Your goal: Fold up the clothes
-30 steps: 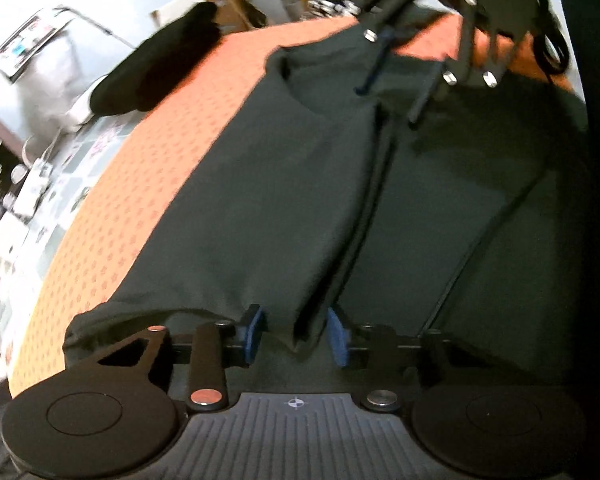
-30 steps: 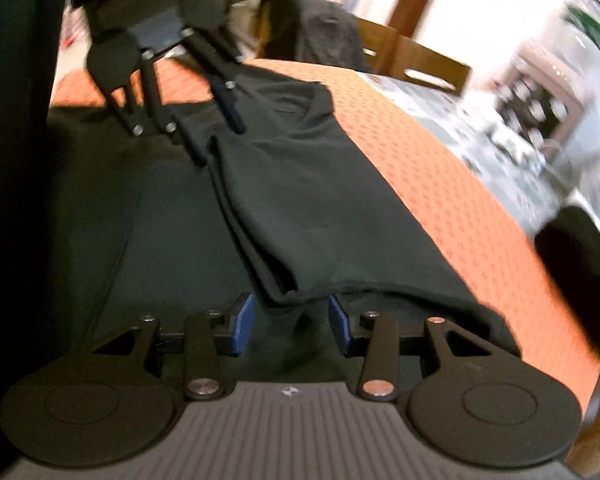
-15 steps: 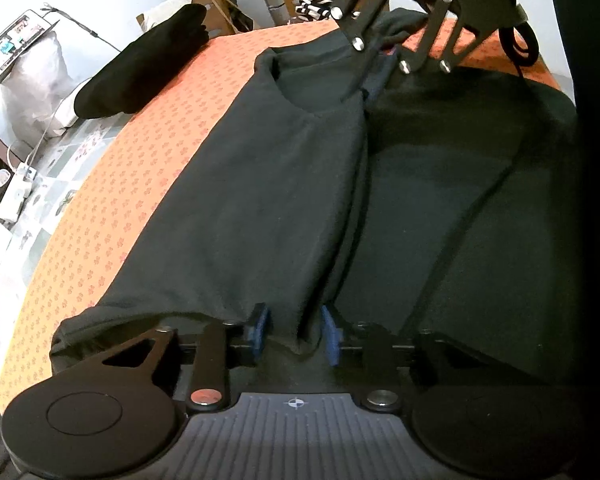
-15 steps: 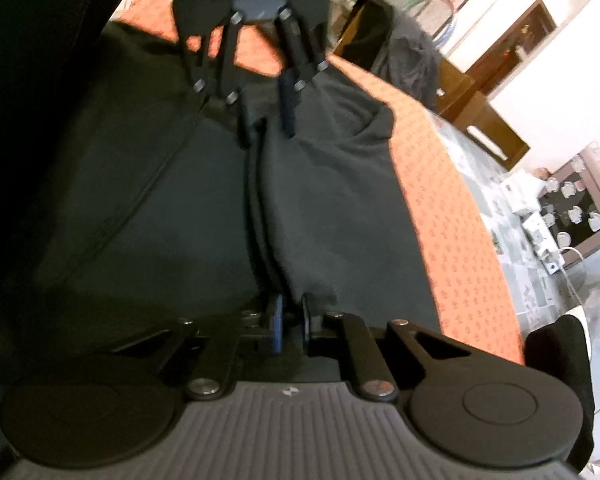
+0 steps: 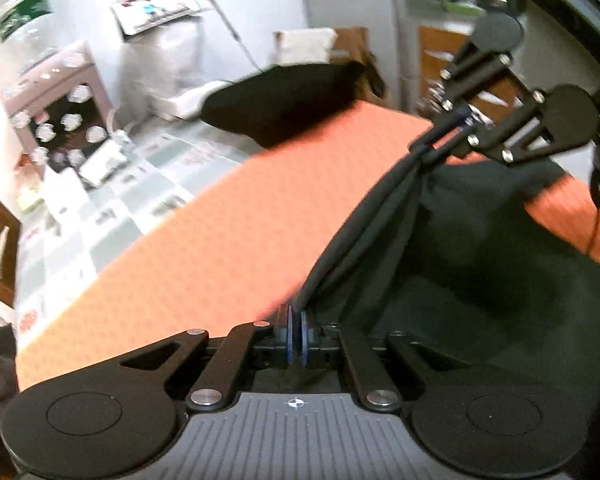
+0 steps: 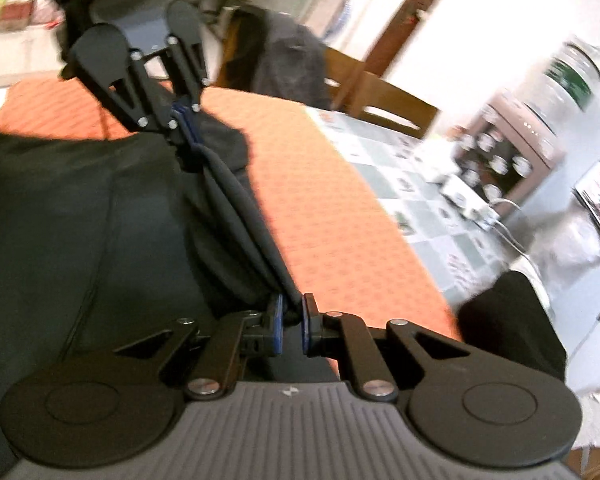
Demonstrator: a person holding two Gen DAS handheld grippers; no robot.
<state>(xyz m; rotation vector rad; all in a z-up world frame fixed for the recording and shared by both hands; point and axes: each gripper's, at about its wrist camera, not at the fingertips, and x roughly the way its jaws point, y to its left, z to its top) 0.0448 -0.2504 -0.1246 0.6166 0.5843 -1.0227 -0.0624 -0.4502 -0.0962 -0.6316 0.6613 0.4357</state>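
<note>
Both claws, left (image 5: 296,336) and right (image 6: 291,322), pinched the shirt's (image 5: 480,264) taut edge above the worktop (image 5: 220,232); uneven pulling could slip it free, skewing the fold.

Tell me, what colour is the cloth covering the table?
Orange tablecloth with a small repeating pattern, clearest in the left wrist view.

Garment (image 5: 452,264) lies on the cloth-covered counter (image 5: 236,232), w/ one edge lifted off it and stretched taut btwn left tool (image 5: 296,336) and right tool (image 6: 291,322), which face each other. Dark bundle (image 5: 284,100) sits at counter's far end, beyond the cloth. Chair (image 6: 384,100) stands behind counter.
</note>
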